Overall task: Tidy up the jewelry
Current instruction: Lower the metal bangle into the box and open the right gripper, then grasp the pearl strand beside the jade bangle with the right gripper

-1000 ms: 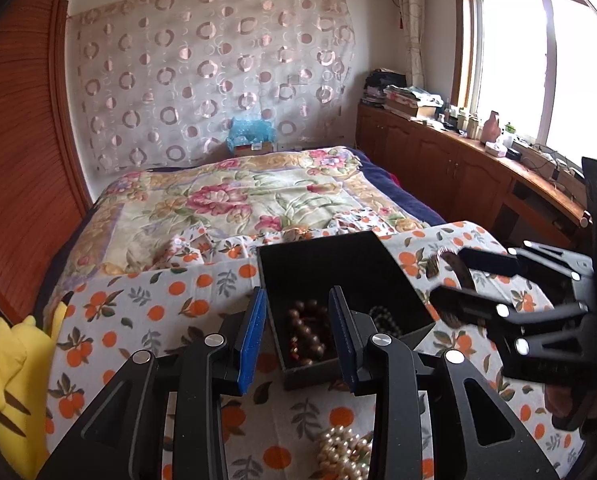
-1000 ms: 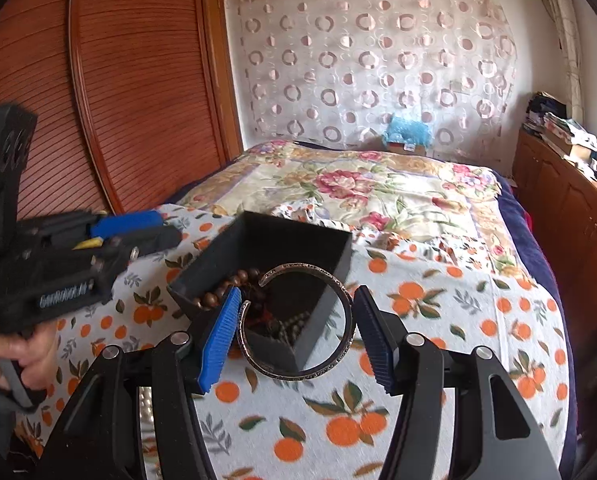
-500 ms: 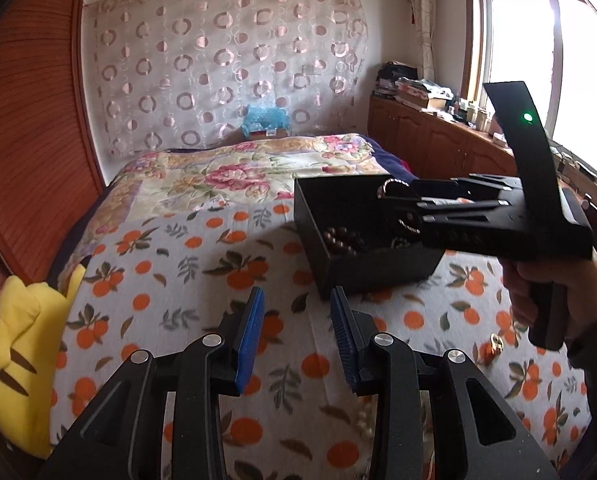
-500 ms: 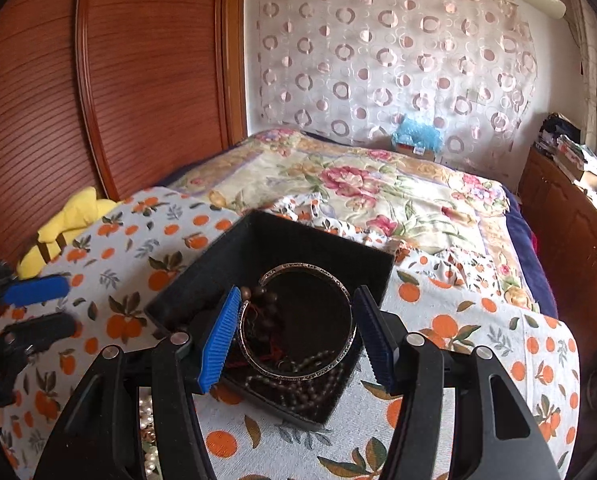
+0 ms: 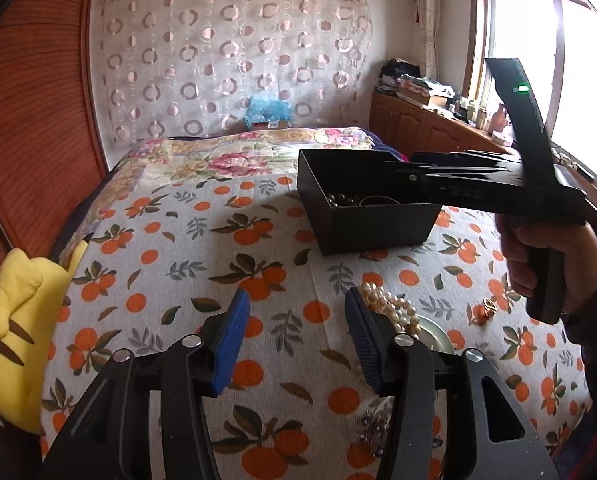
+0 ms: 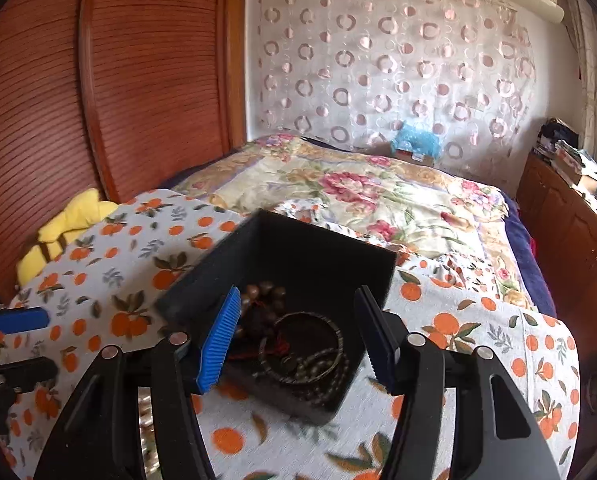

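The bangle [image 6: 302, 350] that sat between the blue pads of the right hand-held gripper [image 6: 298, 336] half a second ago now lies loose inside the black box [image 6: 282, 276], on top of the dark wooden beads [image 6: 264, 298] and a thin bead chain; those jaws now stand wide with nothing between them, hovering over the box's near edge. The left hand-held gripper [image 5: 296, 338] has drawn back further from the box and spread its jaws wider than before; it too holds nothing and hangs above the cloth. In the left wrist view the right tool reaches across the box mouth, gripped by the person's right hand [image 5: 546, 258].

The box rests on an orange-print cloth [image 5: 186, 264] spread over the near part of a bed [image 6: 350, 188], whose far part carries a floral quilt. A ribbed wooden headboard [image 6: 138, 80] runs along the left, and a sheer curtain [image 5: 226, 64] with ring patterns covers the far wall. Wooden cabinets [image 5: 418, 128] piled with clutter run under a bright window [image 5: 538, 48] on the right. A yellow plush toy [image 5: 22, 320] sits at the cloth's left edge. Near the left tool's right finger lie a pearl strand [image 5: 390, 306] beside a pale round dish [image 5: 434, 336], a small gold piece [image 5: 484, 308] further right, and a cluster of purplish beads [image 5: 372, 424] close to the camera.
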Motion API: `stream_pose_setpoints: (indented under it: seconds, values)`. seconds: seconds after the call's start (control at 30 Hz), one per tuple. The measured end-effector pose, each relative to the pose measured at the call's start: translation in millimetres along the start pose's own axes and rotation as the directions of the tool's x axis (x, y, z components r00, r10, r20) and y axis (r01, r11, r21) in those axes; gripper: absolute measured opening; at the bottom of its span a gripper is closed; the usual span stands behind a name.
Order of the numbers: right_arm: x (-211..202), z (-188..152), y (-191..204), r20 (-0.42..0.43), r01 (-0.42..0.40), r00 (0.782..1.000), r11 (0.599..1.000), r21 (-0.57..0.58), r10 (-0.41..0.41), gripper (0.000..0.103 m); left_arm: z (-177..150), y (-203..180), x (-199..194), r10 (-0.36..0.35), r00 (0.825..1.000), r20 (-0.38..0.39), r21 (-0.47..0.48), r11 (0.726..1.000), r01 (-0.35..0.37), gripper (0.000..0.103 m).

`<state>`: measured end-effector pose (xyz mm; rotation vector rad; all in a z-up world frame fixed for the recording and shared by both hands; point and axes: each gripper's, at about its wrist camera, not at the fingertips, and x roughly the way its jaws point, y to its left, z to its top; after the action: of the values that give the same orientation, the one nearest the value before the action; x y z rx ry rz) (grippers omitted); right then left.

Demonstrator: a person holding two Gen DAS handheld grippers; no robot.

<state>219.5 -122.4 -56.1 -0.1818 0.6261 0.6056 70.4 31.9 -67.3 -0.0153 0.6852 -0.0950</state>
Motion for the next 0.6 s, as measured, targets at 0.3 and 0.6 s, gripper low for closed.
stream_pose_setpoints:
  seconds: [0.3, 0.6]
  values:
    - [-30.0, -39.3, 28.7, -0.068, -0.110, 0.992, 0.994, -0.029, 0.108, 0.033, -12.1, -1.1, -5.9, 0.012, 1.000, -0.003, 0.010, 1.000, -0.012, 0.075]
    - [-20.0, -66.5, 47.9, -0.165, -0.189, 0.968, 0.982, 0.011, 0.188, 0.025, -18.5, -2.4, -4.0, 0.000, 1.000, -0.018, 0.006, 1.000, 0.000, 0.077]
